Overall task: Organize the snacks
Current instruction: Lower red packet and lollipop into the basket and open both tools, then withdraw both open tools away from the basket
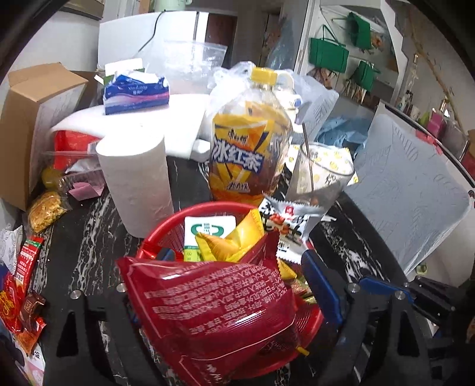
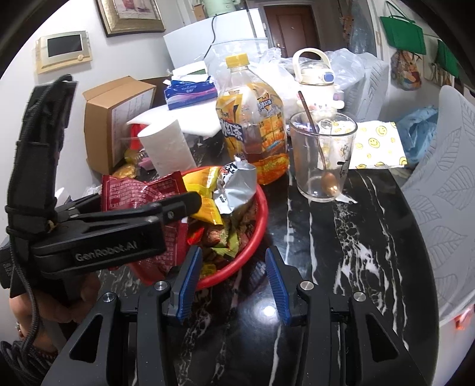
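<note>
A: Left wrist view: red snack packet lies on red basket w/ left gripper jaws apart, long axis crosswise. Grip?

B: None. Right gripper jaws apart, empty, beside the basket.

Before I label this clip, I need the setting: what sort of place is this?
Most likely a lived-in home, at a cluttered dark marble table: a framed picture hangs on the wall, a brown entry door stands behind, and a tissue pack lies out.

Red basket heaped with snack packets, right gripper parted just before it, left gripper over it, glass cup right of it.
</note>
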### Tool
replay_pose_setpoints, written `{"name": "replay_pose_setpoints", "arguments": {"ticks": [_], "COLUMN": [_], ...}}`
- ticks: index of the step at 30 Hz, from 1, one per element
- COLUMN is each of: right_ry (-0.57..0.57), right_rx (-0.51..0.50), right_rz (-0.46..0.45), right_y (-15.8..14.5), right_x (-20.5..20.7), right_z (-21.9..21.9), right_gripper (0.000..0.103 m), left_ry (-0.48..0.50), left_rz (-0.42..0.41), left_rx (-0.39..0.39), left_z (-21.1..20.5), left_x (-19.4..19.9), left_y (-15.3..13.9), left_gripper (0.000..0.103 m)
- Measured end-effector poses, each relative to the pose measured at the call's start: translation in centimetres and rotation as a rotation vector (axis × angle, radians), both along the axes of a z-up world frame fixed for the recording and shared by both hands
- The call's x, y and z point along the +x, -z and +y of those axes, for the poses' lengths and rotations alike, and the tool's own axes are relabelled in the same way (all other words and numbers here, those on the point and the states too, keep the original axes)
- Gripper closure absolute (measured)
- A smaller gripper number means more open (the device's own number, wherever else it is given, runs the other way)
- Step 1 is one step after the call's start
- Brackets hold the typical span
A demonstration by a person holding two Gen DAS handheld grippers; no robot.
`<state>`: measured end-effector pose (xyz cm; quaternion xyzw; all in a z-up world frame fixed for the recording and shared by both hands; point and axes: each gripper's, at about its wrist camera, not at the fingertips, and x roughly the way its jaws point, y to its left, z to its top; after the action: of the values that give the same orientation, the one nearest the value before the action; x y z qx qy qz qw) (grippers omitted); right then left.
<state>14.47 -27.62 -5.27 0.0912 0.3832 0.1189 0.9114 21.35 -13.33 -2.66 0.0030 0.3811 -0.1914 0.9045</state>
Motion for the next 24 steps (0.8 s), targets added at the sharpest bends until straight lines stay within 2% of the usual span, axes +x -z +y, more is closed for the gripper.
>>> {"name": "replay_pose_setpoints", "arguments": {"ticks": [15,17,24], "right_ry": [0.021,0.024,0.027], "right_rx": [-0.032,-0.038,-0.045], "right_rz": [-0.022,-0.025,-0.055], "right_y": [-1.8,-2.1,-3.6], "right_x": [-0.4,-0.5,-1.4], "right_z": [0.5,0.6,1.0], "right_gripper": [0.059,0.051,0.051], "left_ry": [-0.052,-0.061,-0.071], "left_rz": [-0.13,-0.136,-0.192], "left_rx": [0.062,0.061,0.051], "left_z": [1.3,1.6,2.5], "left_x": [-3.0,-3.1,-4.8], "left_y": [-4.5,-4.9,-7.0], "left_gripper": [0.017,0.017,0.017]}}
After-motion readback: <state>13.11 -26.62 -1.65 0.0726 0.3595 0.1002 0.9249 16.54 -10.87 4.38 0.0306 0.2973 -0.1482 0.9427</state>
